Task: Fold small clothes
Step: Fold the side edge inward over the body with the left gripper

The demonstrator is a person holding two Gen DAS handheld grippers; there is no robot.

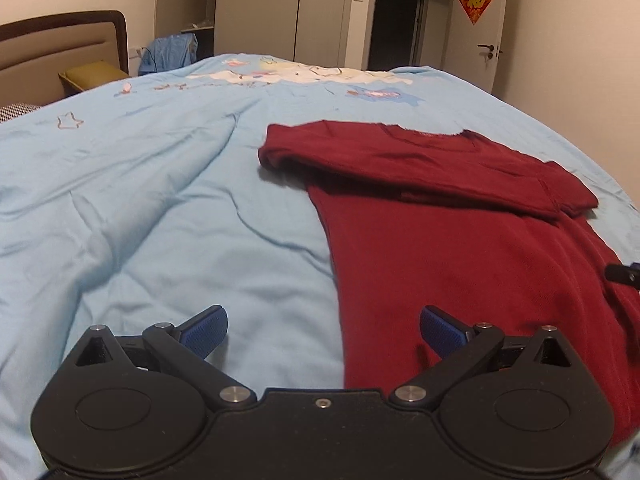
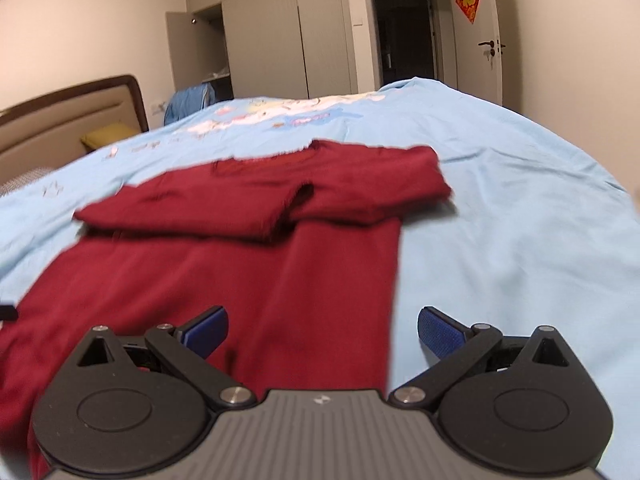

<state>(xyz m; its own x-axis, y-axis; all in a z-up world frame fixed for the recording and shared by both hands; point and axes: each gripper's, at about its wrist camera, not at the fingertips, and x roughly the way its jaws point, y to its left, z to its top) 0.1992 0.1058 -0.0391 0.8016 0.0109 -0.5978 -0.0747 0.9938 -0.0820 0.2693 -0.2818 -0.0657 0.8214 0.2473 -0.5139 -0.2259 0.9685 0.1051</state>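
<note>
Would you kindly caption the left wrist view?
Open left claw above the dark red shirt, sleeves folded in, on a blue bed.

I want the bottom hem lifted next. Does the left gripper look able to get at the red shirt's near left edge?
Probably yes. The left gripper is open right above the red shirt, whose left edge runs between its fingers, with only bare blue quilt alongside.

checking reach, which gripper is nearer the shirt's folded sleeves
Neither clearly. The left gripper straddles the red shirt at its left edge, the right gripper its right edge; both sit near the hem.
</note>
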